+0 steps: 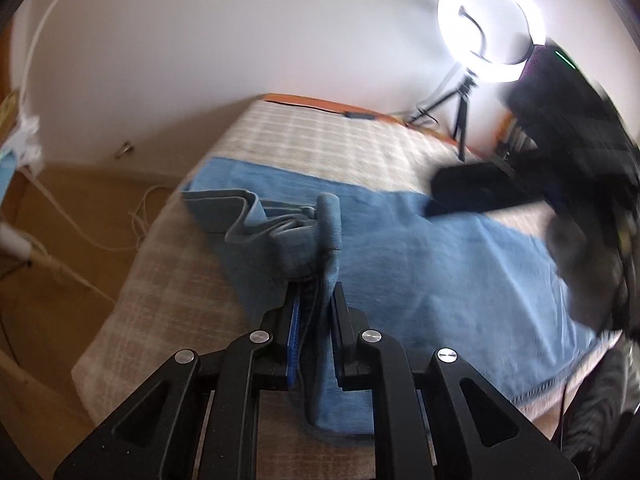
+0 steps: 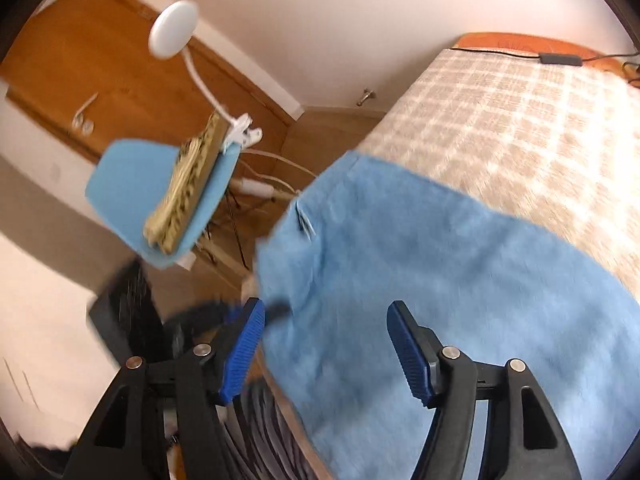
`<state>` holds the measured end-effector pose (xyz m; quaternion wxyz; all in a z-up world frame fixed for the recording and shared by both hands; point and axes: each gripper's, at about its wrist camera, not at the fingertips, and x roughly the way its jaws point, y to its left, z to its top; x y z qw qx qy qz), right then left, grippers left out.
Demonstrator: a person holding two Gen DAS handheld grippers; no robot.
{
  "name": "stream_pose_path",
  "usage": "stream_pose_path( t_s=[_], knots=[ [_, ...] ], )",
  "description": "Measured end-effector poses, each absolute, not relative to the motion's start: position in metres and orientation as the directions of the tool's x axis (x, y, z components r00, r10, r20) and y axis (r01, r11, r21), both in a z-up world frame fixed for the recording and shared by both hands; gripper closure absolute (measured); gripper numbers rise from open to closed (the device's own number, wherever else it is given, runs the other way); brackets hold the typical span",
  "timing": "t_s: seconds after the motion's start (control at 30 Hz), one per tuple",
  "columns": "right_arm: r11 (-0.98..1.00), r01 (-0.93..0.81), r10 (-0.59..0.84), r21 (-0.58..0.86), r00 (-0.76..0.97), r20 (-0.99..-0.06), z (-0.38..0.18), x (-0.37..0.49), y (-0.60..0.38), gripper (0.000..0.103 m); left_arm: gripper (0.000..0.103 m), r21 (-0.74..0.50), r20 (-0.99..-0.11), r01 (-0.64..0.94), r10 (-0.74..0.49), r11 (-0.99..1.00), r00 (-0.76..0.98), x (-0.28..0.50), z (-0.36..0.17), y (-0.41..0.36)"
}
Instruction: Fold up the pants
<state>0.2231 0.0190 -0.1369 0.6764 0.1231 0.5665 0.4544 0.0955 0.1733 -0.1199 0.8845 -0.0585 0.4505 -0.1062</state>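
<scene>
i see the blue pants (image 1: 420, 256) spread flat across the checked bed (image 1: 320, 136). my left tool (image 1: 314, 304) is clamped tight on a bunched fold of the pants, lifting it off the bed. my right tool (image 2: 326, 320) stands wide apart above the pants, pads (image 2: 408, 344) gripping nothing. a ring light (image 1: 490, 24) glows by the wall.

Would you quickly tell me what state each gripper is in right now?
Left gripper: shut on a fold of the blue pants.
Right gripper: open, jaws wide above the pants, gripping nothing.
</scene>
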Motion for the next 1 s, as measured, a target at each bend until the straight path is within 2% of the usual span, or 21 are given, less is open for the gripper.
stream_pose_path(
  t_s=[0.13,0.33,0.53,0.7,0.73,0.83,1.0],
  knots=[
    [0.54,-0.419,0.76,0.729,-0.128,-0.637,-0.153,0.247,0.056,0.034,0.094,-0.19,-0.793,0.16,-0.247,0.969,0.557,0.099,-0.124,0.165],
    [0.616,-0.455,0.649,0.642,-0.168,-0.742,-0.183,0.258,0.1,0.034,0.093,-0.179,-0.813,0.161,-0.238,0.971,0.532,0.103,-0.131,0.161],
    [0.616,-0.392,0.667,0.683,-0.201,-0.717,-0.194,0.263,0.091,0.035,0.07,-0.073,-0.835,0.221,-0.181,0.972,0.519,0.119,-0.137,0.134],
    [0.644,-0.342,0.675,0.685,-0.169,-0.719,-0.192,0.272,0.066,0.039,0.067,0.017,-0.81,0.191,-0.099,0.981,0.578,0.124,-0.128,0.115],
    [0.643,-0.332,0.679,0.69,-0.169,-0.714,-0.191,0.273,0.061,0.039,0.064,0.025,-0.801,0.174,-0.084,0.984,0.592,0.123,-0.125,0.116],
    [0.642,-0.319,0.688,0.697,-0.16,-0.707,-0.191,0.275,0.05,0.04,0.044,-0.023,-0.788,0.128,-0.097,0.991,0.608,0.119,-0.119,0.128],
    [0.633,-0.307,0.709,0.711,-0.139,-0.691,-0.189,0.276,0.037,0.038,0.044,-0.096,-0.845,0.098,-0.133,0.991,0.518,0.14,-0.136,0.147]
  ],
)
